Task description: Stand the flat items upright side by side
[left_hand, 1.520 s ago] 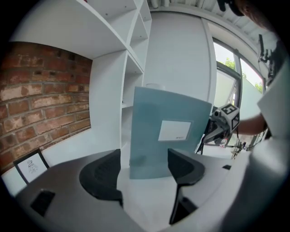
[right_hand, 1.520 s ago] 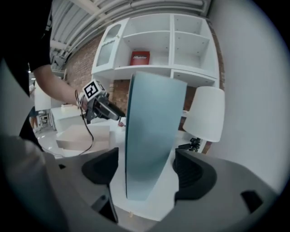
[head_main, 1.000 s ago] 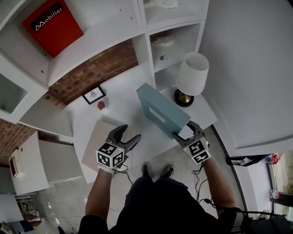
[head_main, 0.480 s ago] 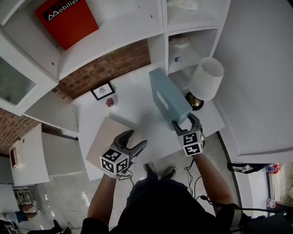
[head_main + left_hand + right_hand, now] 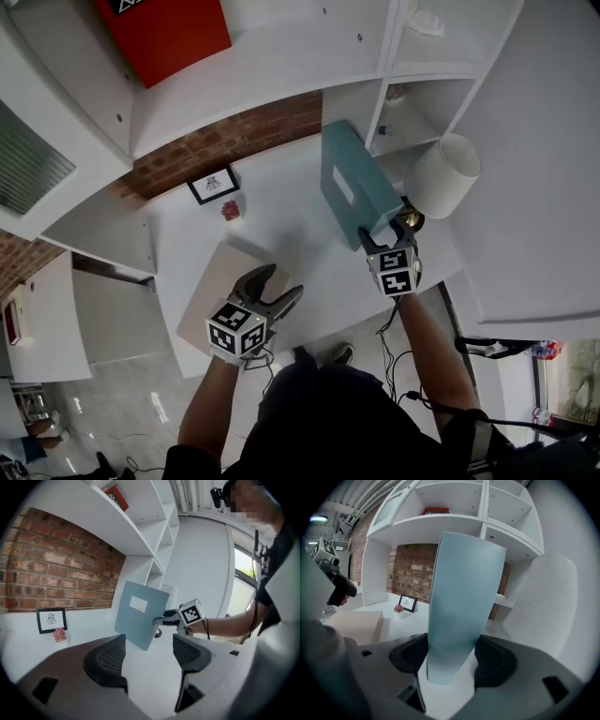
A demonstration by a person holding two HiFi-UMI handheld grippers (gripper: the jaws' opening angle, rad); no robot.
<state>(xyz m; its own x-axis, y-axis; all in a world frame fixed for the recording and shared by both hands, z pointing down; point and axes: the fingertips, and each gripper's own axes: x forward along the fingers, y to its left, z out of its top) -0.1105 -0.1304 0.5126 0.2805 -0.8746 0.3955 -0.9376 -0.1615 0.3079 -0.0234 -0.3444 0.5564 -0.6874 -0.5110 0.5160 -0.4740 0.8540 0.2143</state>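
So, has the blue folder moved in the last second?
Yes. The blue folder, clamped in the right gripper, has moved closer to the lamp and farther from the picture frame.

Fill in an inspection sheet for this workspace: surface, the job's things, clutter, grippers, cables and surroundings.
Surface: white desk, mostly bare in the middle.
Job's things: blue book held on edge and tilted, near the lamp; beige book lying flat at the desk's near left corner.
Clutter: small framed picture, pink ornament beside it, lamp with a white shade.
Grippers: right gripper clamped on the blue book's near end; left gripper open, nothing between its jaws, above the beige book's edge.
Cables: black cables on the floor by the person's feet.
Surroundings: white shelving, a red box on one shelf, brick wall behind the desk.
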